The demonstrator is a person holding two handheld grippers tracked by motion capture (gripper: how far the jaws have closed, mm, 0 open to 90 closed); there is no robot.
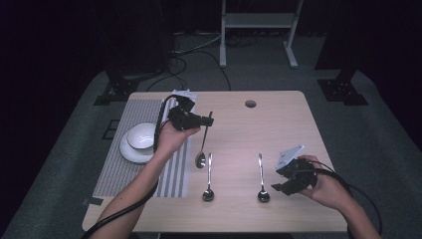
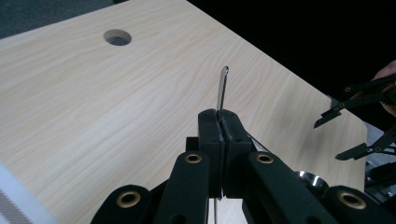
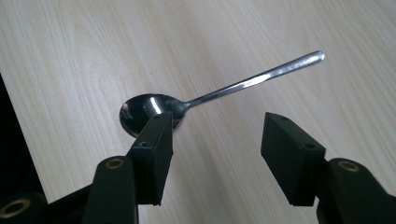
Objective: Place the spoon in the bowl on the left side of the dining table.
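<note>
A: Start nearest the person. What is the right gripper (image 1: pixel 288 183) doing?

B: It sits low at the near right of the pale wooden table (image 1: pixel 278 119), held in the person's right hand (image 1: pixel 326 188), pointing left toward the polished steel spoon on the right (image 1: pixel 261 179). In the right gripper view its black jaws stand partly apart with nothing between them; that spoon (image 3: pixel 196 100) lies on the wood just beyond the pads, bowl nearest the left jaw.

A: So that spoon is not yet picked up?

B: No, it lies flat, handle pointing away from the person. A second steel spoon in the middle (image 1: pixel 208 179) lies parallel, near it.

A: And farther back?

B: The left gripper (image 1: pixel 203 121) is raised over the table, wrist bent, in the left hand (image 1: pixel 171 139). Its jaws are clamped tight on the handle of a third steel spoon (image 1: pixel 202 147), which hangs bowl-down, clear of the wood as far as I can tell. The left gripper view shows the handle tip (image 2: pixel 223 88) poking above the closed pads.

A: Which step is this, do you think?

B: Carrying one spoon, likely toward the white round bowl on its plate (image 1: pixel 140 137) on the striped grey placemat (image 1: pixel 134 112). Next, the right jaws need to straddle a handle and close squarely.
</note>
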